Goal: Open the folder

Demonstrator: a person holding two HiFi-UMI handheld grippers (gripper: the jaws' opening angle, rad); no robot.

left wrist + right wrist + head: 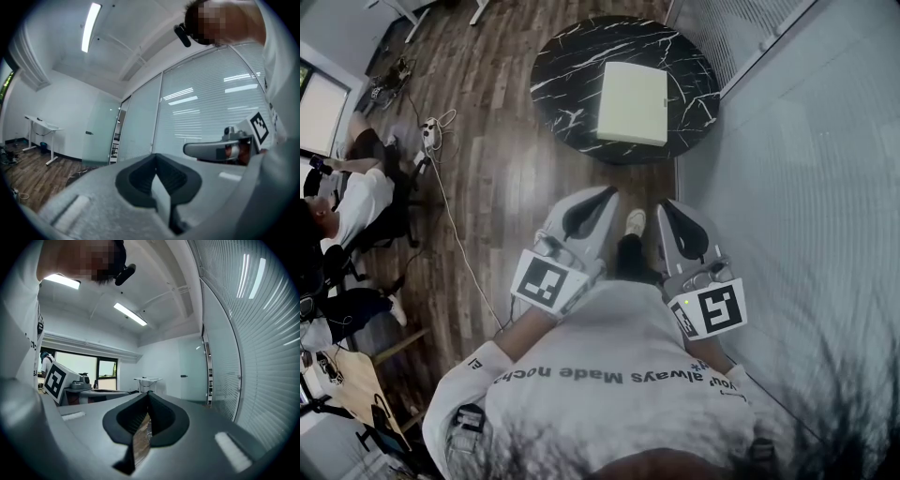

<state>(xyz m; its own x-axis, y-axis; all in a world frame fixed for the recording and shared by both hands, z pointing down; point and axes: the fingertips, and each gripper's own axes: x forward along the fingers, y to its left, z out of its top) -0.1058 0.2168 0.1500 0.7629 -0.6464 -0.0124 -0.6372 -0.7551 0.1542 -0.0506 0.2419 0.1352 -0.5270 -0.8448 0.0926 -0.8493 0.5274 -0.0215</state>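
Observation:
A pale, closed folder (pixel 633 103) lies flat on the right half of a round black marble table (pixel 572 75) in the head view. Both grippers are held close to my body, well short of the table, and point level toward it. My left gripper (pixel 607 193) is shut with nothing between its jaws, and its own view (pixel 155 154) shows the tips meeting. Beside it, my right gripper (pixel 667 204) is also shut and empty, its tips touching (pixel 149 393). Neither gripper view shows the folder or the table.
A glass wall with blinds (pixel 797 141) runs along the right. A cable and power strip (pixel 431 131) lie on the wood floor at left. People sit on chairs (pixel 356 206) at the far left. A wooden desk (pixel 356 384) stands at the lower left.

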